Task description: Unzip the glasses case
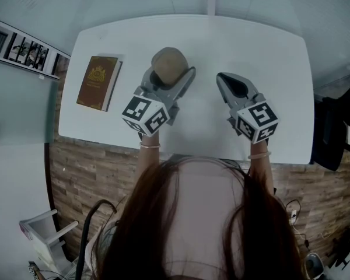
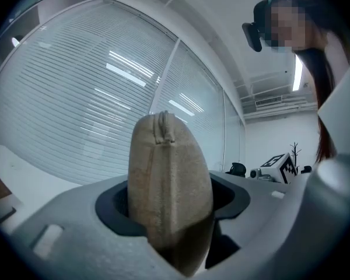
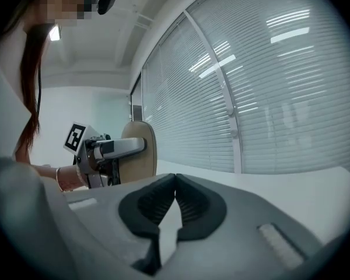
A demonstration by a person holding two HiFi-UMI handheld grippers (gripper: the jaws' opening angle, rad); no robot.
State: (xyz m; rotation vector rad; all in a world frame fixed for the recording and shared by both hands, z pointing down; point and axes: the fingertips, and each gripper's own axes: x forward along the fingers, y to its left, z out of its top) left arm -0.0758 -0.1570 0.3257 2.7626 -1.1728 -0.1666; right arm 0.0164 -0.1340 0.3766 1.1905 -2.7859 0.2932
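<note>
The tan, oval fabric glasses case (image 1: 168,62) stands clamped in the left gripper (image 1: 171,77) over the middle of the white table (image 1: 268,51), its zip apparently fully shut, so with the right gripper (image 1: 234,87) closed on nothing nearby, all the unzipping seems left.

Our left gripper (image 1: 170,70) and right gripper (image 1: 221,76) are grey with black ribbed pads (image 3: 149,206), each carrying a cube (image 1: 144,115) of black-and-white square markers. We wear thin bracelets (image 1: 150,146) and have long dark hair (image 1: 181,226).
</note>
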